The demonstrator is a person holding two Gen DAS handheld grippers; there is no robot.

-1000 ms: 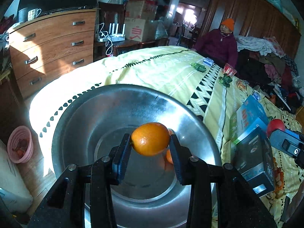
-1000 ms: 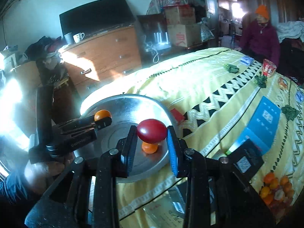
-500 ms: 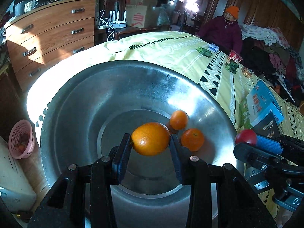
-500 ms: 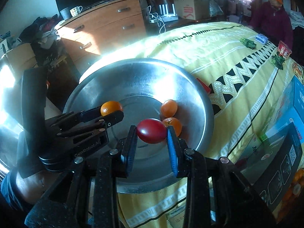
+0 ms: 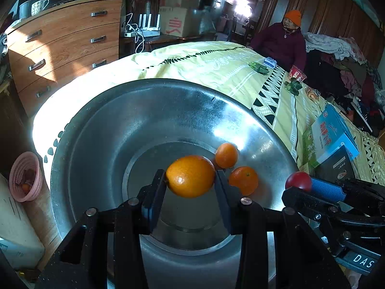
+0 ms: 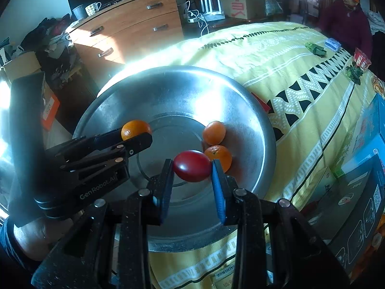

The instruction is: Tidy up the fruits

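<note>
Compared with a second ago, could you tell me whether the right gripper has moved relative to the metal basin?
Yes. The right gripper, holding the red fruit, has come down over the metal basin.

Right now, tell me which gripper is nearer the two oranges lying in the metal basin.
Right. The right gripper, clamped on a red fruit, sits just beside the two oranges. The left gripper, holding its own orange, is across the basin from them.

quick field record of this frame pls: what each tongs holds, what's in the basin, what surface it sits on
left tongs: shut on an orange, held above the basin
right tongs: shut on a red fruit, over the basin's near side
basin: metal, wide, holds two small oranges lying side by side
surface: yellow patterned bedspread
</note>
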